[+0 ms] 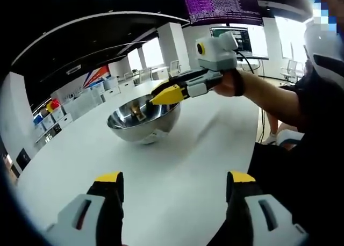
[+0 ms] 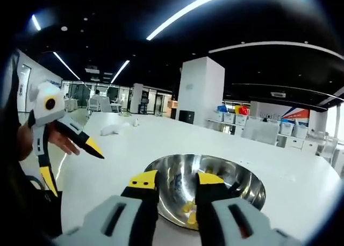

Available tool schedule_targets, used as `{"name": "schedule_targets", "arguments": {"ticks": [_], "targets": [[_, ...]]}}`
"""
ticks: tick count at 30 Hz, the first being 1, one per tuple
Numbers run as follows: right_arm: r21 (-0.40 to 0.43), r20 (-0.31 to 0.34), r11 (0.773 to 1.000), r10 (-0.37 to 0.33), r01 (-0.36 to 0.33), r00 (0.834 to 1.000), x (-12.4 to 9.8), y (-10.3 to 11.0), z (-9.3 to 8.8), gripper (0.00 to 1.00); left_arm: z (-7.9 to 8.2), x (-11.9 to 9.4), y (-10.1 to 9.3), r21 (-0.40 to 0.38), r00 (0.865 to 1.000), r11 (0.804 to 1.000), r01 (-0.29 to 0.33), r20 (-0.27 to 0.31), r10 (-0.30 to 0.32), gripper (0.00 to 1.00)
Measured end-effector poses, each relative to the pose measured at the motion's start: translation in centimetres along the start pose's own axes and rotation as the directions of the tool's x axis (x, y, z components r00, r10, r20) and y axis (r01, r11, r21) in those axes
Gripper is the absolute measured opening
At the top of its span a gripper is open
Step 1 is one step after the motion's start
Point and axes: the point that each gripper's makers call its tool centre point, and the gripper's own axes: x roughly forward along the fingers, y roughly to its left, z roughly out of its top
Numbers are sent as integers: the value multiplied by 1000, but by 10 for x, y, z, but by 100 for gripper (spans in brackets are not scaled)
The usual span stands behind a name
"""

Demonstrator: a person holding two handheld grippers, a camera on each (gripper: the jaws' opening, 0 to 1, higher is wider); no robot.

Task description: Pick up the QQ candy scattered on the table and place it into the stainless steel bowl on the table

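Stainless steel bowl (image 2: pixel 207 195) sits on the white table (image 2: pixel 134 144), and I can see yellow QQ candy (image 2: pixel 189 207) already lying inside it. My right gripper (image 2: pixel 177 184) hovers over the near rim, jaws a little apart with nothing between them, so I judge the drop step is finishing. My left gripper (image 1: pixel 174 181) is spread wide and empty over bare tabletop. Next I need to find another scattered piece; pale objects (image 2: pixel 115 129) lie far across the table, too small to identify.
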Motion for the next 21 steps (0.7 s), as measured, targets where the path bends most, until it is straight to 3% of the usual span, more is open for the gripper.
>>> {"name": "schedule_targets", "arguments": {"ticks": [7,9,11,14,17,19,21], "targets": [[-24,51,999,44,-42,998,-23,3,14,34,5,15,23,-12,1000,1000,-16,27,16,80],[-32,63,998,55,-53,997,-33,1,15,40,20,21,48,-46,987,995,-89,134,94,79],[-41,66,998,57,-54,996,-41,-3,13,50,22,24,62,-73,981,992,-104,155,114,79],[-51,71,997,55,-52,996,-51,-10,10,64,30,28,70,-97,974,993,-69,210,89,81],[-42,64,998,49,-46,997,-60,-21,3,71,42,36,72,-93,959,996,-12,282,38,86],[-28,60,999,47,-45,997,-63,-31,-3,74,44,44,74,-56,954,998,3,299,13,90],[-17,63,999,44,-43,997,-64,-41,-11,78,39,55,76,-13,961,1000,-3,276,6,92]]}}
